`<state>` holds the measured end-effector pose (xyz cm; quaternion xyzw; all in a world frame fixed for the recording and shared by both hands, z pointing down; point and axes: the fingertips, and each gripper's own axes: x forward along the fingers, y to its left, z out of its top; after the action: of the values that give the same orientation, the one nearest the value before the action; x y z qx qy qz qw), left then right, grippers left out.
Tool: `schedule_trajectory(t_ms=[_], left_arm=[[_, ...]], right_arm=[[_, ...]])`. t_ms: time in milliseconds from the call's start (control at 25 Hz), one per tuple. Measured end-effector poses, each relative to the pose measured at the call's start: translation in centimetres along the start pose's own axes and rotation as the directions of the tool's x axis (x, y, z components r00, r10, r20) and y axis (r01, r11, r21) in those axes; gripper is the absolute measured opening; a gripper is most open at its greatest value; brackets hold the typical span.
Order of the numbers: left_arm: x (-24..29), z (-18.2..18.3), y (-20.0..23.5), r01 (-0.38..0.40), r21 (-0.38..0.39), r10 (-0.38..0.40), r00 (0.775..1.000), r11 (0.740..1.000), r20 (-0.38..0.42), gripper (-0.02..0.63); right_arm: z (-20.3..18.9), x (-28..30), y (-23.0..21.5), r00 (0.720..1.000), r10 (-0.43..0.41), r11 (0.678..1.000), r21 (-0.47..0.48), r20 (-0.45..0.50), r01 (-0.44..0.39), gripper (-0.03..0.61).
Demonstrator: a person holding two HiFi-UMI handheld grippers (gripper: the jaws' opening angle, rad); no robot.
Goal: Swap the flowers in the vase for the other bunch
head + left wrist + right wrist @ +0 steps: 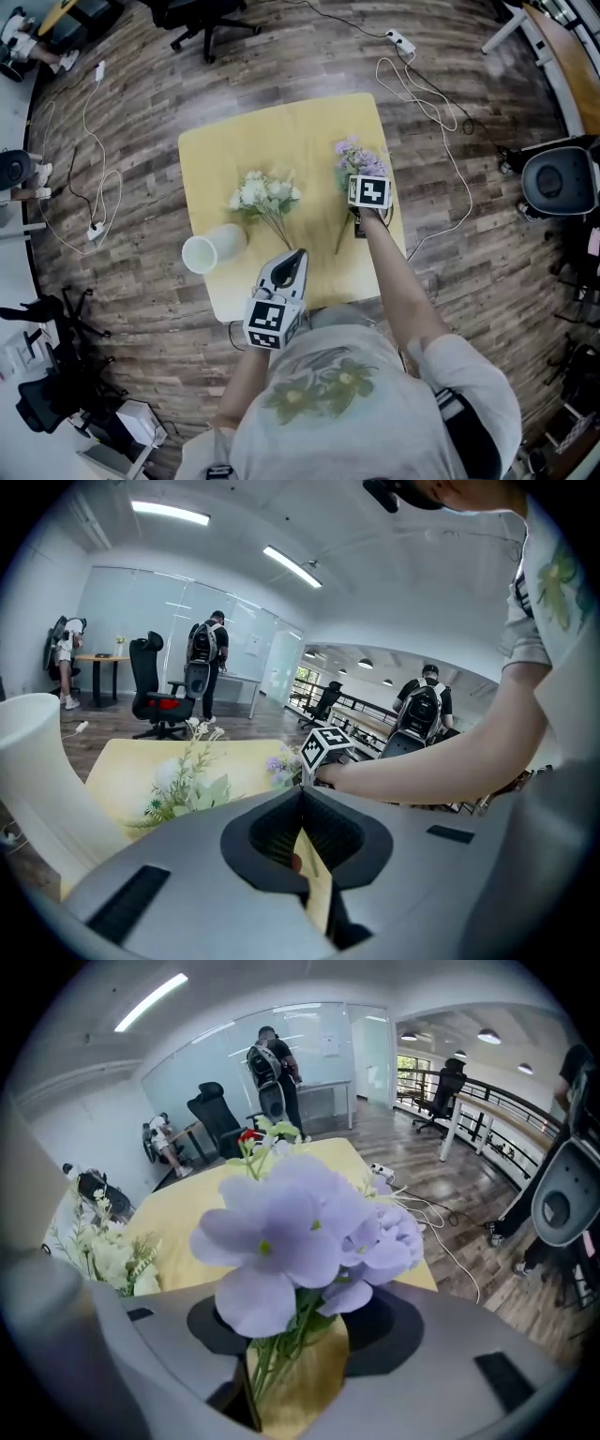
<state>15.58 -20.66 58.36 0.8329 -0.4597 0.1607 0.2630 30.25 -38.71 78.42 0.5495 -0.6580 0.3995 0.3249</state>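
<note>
We note vase (211, 251) upright on table (281, 131). Both bunches outside vase.
White bunch (264, 195) flat on table just right of vase, blooms on far side, stems toward us.
Purple bunch (358, 157) well right of vase, beyond white bunch.
Right gripper (298, 1326) at purple bunch: we read jaws drawn in on its green stems (267, 1363), blooms just past tips.
Left gripper (296, 255) right of vase, nearer us: jaws pressed together, tips aimed toward white bunch.
</note>
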Motion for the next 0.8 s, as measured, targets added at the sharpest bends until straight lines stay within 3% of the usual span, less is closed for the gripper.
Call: schedule_trajectory(t_ms=[80, 200, 360, 800], left_arm=[[-0.1, 0.0, 0.4, -0.007, -0.004, 0.007, 1.0, 1.0, 0.002, 0.018], [-0.1, 0.2, 0.6, -0.016, -0.009, 0.016, 1.0, 1.0, 0.012, 0.018], [-0.4, 0.1, 0.1, -0.02, -0.012, 0.02, 0.999, 1.0, 0.03, 0.018], [-2.5, 0.3, 0.3, -0.033, -0.007, 0.034, 0.998, 0.999, 0.055, 0.018]], right_arm=[[0.1, 0.1, 0.2, 1.0, 0.008, 1.0, 0.003, 0.005, -0.008, 0.25], [0.3, 0.3, -0.1, 1.0, 0.027, 1.0, 0.003, 0.004, -0.027, 0.179], [0.2, 0.0, 0.4, 0.991, 0.134, 0.99, 0.04, 0.029, -0.135, 0.1], [0.7, -3.0, 3.1, 0.978, 0.191, 0.981, -0.039, 0.086, -0.189, 0.077]])
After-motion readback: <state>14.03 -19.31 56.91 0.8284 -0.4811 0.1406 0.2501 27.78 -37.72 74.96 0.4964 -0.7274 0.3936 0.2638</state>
